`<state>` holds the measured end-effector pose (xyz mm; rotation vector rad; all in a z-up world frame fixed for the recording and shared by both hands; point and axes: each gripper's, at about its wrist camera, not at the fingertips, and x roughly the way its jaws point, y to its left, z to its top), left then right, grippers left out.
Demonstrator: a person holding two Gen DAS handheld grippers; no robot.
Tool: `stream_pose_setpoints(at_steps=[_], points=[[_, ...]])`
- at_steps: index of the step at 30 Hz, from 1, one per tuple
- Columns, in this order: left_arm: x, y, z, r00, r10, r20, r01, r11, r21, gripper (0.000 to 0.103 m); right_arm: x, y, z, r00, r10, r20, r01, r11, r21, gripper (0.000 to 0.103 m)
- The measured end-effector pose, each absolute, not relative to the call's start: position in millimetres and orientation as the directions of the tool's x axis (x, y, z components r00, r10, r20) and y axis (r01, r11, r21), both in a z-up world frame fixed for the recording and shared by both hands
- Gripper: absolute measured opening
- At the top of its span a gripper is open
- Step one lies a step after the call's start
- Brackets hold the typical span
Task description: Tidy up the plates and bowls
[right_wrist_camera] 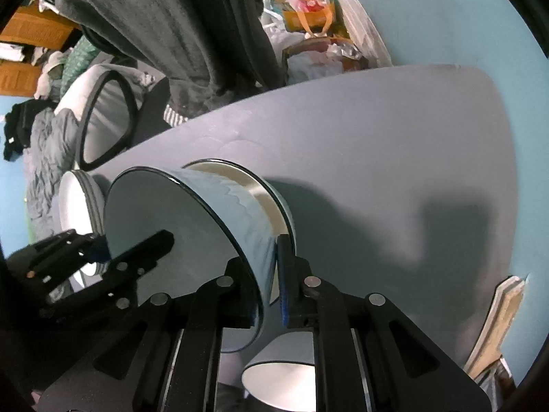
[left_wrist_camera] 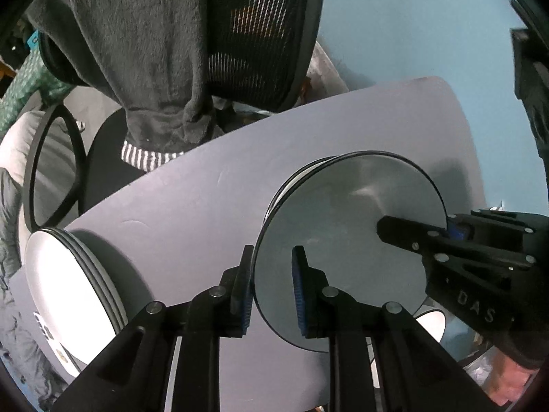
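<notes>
A pale blue bowl (left_wrist_camera: 343, 240) with a dark rim sits nested on another bowl (right_wrist_camera: 271, 192) on the grey table (left_wrist_camera: 192, 199). My left gripper (left_wrist_camera: 272, 292) straddles its near rim, jaws apart, one finger inside and one outside, not squeezing. My right gripper (right_wrist_camera: 266, 295) straddles the opposite rim of the same bowl (right_wrist_camera: 178, 240), with a gap between its right pad and the wall. Each gripper shows in the other's view. A stack of plates (left_wrist_camera: 75, 295) lies at the left, also in the right wrist view (right_wrist_camera: 79, 202).
A smaller bowl (right_wrist_camera: 278, 377) stands at the table's near edge below my right gripper, also in the left wrist view (left_wrist_camera: 430, 322). An office chair (left_wrist_camera: 260, 34) draped with a grey robe stands behind the table. Cluttered bags (right_wrist_camera: 308, 3) and bedding lie beyond.
</notes>
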<state>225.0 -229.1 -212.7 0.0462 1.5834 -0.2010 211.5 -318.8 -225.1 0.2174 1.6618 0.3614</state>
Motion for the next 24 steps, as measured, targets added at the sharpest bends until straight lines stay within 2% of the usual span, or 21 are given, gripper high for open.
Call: stream_pose_setpoints(at_steps=[7,10,15,20,21,24], points=[[222,-227,-217,-0.046,-0.104,-0.994,0.149,0.983,-0.109,0.019,214,-317,-225,-0.157,0.328,-0.932,-0.087,0.935,0.344,0.011],[222,-228,-218,-0.046,-0.1,-0.994,0.152,0.983,-0.106,0.019,215,-319,-223,-0.169,0.341,-0.925,-0.075,0.931,0.357,0.015],[221,-226,-214,-0.028,-0.115,-0.993,0.137,0.984,-0.118,0.026,212,-321,-218,-0.174,0.362,-0.916,-0.059,0.924,0.377,0.022],[221,-228,-209,-0.018,-0.12,-0.993,0.143,0.982,-0.121,0.026,211,-321,-215,-0.173,0.356,-0.918,-0.061,0.927,0.371,0.024],[221,-228,-209,-0.018,-0.121,-0.993,0.142,0.982,-0.122,0.027,211,-321,-214,-0.17,0.352,-0.921,-0.061,0.929,0.366,0.03],[220,-229,-208,-0.015,-0.122,-0.992,0.143,0.982,-0.123,0.027,211,-322,-211,-0.154,0.322,-0.934,-0.068,0.94,0.335,0.036]])
